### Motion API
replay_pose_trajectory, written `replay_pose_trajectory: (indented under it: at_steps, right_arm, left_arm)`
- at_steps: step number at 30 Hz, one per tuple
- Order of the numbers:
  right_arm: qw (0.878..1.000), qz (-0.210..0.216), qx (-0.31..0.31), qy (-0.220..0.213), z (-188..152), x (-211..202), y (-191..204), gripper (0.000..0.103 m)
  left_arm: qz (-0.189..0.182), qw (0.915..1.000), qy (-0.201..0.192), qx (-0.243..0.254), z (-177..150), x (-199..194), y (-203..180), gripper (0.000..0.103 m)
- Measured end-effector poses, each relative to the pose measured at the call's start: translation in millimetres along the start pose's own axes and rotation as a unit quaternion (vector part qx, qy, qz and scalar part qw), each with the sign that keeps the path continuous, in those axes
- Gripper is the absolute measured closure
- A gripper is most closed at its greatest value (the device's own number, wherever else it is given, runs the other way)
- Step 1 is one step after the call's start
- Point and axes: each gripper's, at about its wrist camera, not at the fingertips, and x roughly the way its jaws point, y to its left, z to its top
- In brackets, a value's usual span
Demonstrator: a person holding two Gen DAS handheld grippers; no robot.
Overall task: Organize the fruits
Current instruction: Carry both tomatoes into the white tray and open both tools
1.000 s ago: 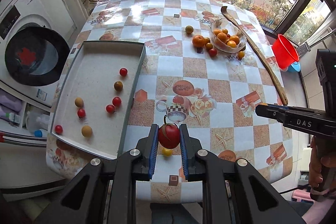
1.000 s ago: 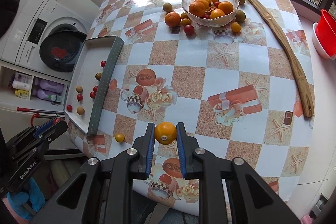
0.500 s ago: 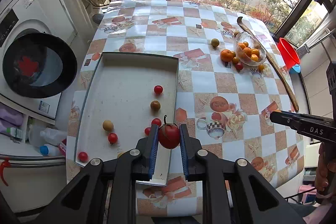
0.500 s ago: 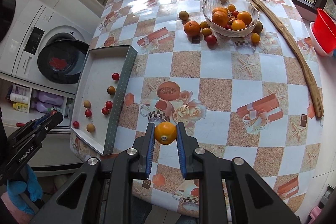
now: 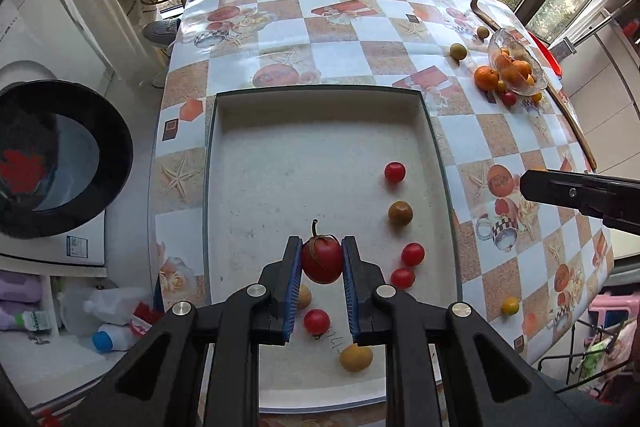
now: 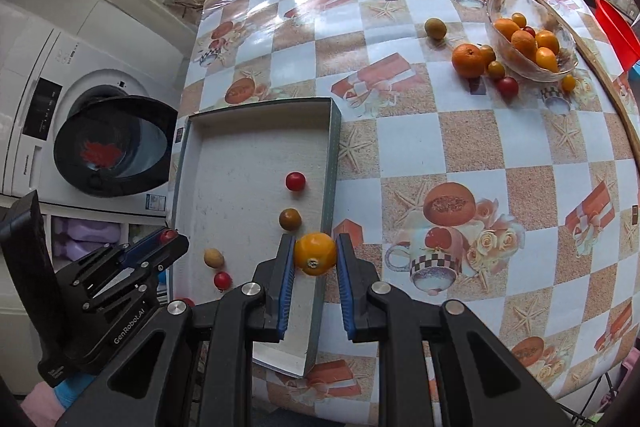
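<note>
The right gripper (image 6: 315,259) squeezes a small orange fruit (image 6: 315,253) right above the near right edge of the tray (image 6: 240,163). Little red and brown fruits lie in the tray. The left gripper (image 6: 166,241) is at the tray's left side, pinching something red. Far right sits a glass bowl (image 6: 532,63) of oranges.

The tray (image 6: 256,143) lies at the table's (image 6: 460,147) left edge, the fruit bowl (image 6: 532,31) far right

In the left wrist view the left gripper's fingers (image 5: 292,283) cover part of a yellowish fruit (image 5: 304,296) in the tray (image 5: 320,91). The glass bowl (image 5: 516,67) is far and squeezed, so its fruits cannot be counted. The right gripper (image 5: 528,185) is cut off by the right edge.
</note>
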Motion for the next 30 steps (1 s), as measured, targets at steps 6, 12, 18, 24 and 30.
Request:
replay_pose_trajectory:
  at_steps: [6, 12, 18, 24, 30]
  right_arm:
    - [1.000, -0.007, -0.012, 0.017, 18.1, 31.6, 29.0, 0.081]
    - [0.999, -0.016, -0.015, 0.031, 32.4, 56.9, 40.1, 0.081]
    - [0.999, -0.021, -0.003, 0.043, 47.0, 80.6, 38.9, 0.081]
    - [0.998, -0.029, 0.003, 0.050, 58.0, 100.9, 37.2, 0.081]
    - [0.998, -0.042, 0.001, 0.056, 68.4, 123.0, 36.9, 0.081]
  left_arm:
    - [-0.002, 0.9999, 0.010, -0.005, 7.3, 23.3, 18.6, 0.082]
    - [-0.006, 0.9996, 0.018, -0.019, 13.4, 43.5, 27.6, 0.082]
    - [-0.006, 0.9992, 0.025, -0.032, 20.3, 60.7, 30.3, 0.082]
    - [0.002, 0.9989, 0.033, -0.033, 23.8, 74.4, 31.7, 0.082]
    - [0.008, 0.9986, 0.041, -0.033, 22.1, 84.3, 33.8, 0.082]
